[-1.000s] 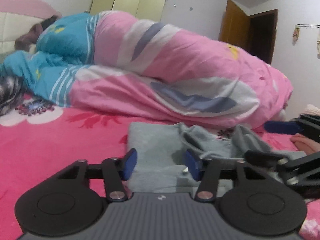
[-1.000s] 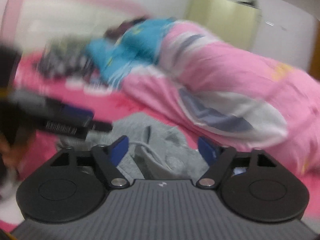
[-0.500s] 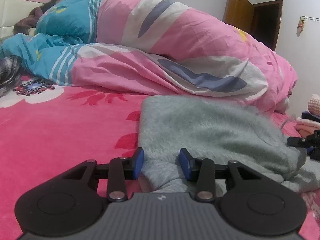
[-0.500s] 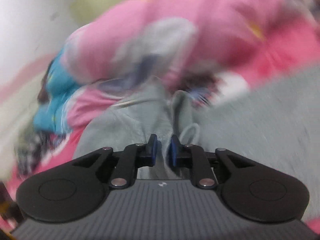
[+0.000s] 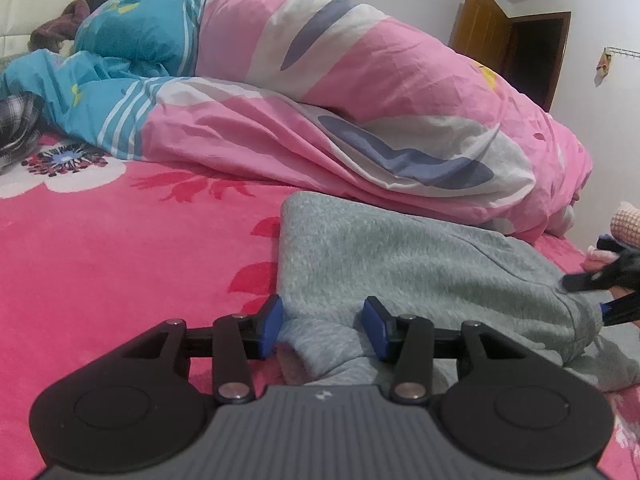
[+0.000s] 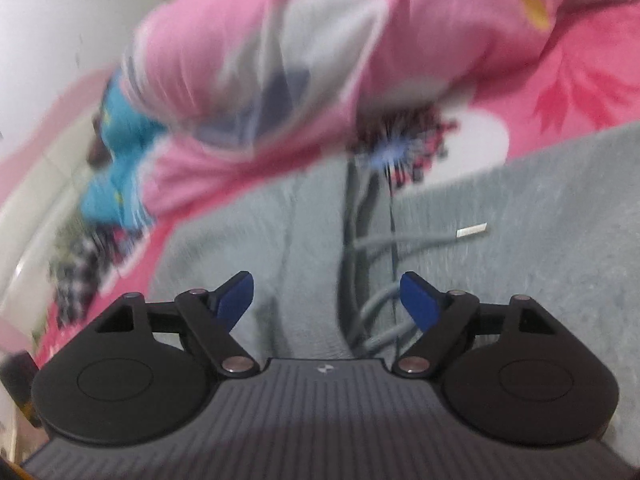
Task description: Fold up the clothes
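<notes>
A grey fleece garment (image 5: 400, 264) lies folded over on the red bed sheet (image 5: 120, 260). My left gripper (image 5: 324, 328) sits low at its near left corner. Its jaws are opening, and a thick fold of the grey cloth lies between the blue pads (image 5: 270, 330). In the right wrist view, which is blurred, my right gripper (image 6: 326, 296) hovers over the garment (image 6: 540, 220) with its jaws opening wide. Grey drawstrings (image 6: 420, 240) lie loose between its fingers, held by neither. The left wrist view shows the right gripper (image 5: 596, 298) at the garment's right end.
A bulky pink, white and blue quilt (image 5: 320, 100) is heaped along the far side of the bed, just behind the garment. A checked cloth (image 5: 16, 120) lies at the far left. A brown door (image 5: 532, 52) stands open at the back right.
The bunched garment now lies folded over flat. My left gripper sank to its near corner. My right gripper swung across, rolled, shut near the drawstrings, then opened again.
</notes>
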`<state>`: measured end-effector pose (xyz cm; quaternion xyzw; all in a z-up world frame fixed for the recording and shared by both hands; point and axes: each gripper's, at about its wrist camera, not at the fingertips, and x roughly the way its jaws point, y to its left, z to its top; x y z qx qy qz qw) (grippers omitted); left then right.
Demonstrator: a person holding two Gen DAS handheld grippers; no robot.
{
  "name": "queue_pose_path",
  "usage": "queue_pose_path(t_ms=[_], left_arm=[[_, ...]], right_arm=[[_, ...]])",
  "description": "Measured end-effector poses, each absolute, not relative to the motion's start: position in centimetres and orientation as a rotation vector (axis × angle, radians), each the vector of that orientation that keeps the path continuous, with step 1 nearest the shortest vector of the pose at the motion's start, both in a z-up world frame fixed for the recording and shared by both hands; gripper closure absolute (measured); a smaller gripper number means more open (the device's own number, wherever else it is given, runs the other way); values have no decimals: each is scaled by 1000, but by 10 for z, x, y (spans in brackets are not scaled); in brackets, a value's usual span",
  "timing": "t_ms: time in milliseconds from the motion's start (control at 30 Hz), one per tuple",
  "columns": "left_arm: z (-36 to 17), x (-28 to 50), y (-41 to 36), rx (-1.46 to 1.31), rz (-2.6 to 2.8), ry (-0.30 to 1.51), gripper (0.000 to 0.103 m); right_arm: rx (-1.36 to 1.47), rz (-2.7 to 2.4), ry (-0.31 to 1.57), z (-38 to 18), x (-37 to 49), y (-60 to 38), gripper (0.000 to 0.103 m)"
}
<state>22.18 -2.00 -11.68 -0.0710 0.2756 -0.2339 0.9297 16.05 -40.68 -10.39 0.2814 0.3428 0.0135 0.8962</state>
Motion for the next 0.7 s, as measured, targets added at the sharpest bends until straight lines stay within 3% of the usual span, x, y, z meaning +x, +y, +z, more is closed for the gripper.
queue_pose_path(t_ms=[33, 133, 333, 367, 433, 600, 700], left_arm=[[-117, 222, -19, -150, -479, 566, 57], [-117, 223, -19, -159, -478, 571, 56], [-118, 224, -18, -165, -479, 574, 55], [-118, 224, -18, -166, -479, 574, 54], [-119, 224, -18, -164, -477, 576, 54], [-120, 224, -19, -164, -478, 574, 54], [-120, 225, -18, -168, -479, 575, 54]], right_arm=[[614, 33, 696, -102, 159, -413, 66], [740, 54, 630, -97, 154, -433, 96], [872, -71, 698, -120, 142, -462, 85], [910, -41, 686, -121, 132, -464, 79], [918, -3, 681, -120, 122, -460, 49], [874, 53, 746, -115, 133, -450, 36], [925, 80, 763, -115, 138, -454, 35]])
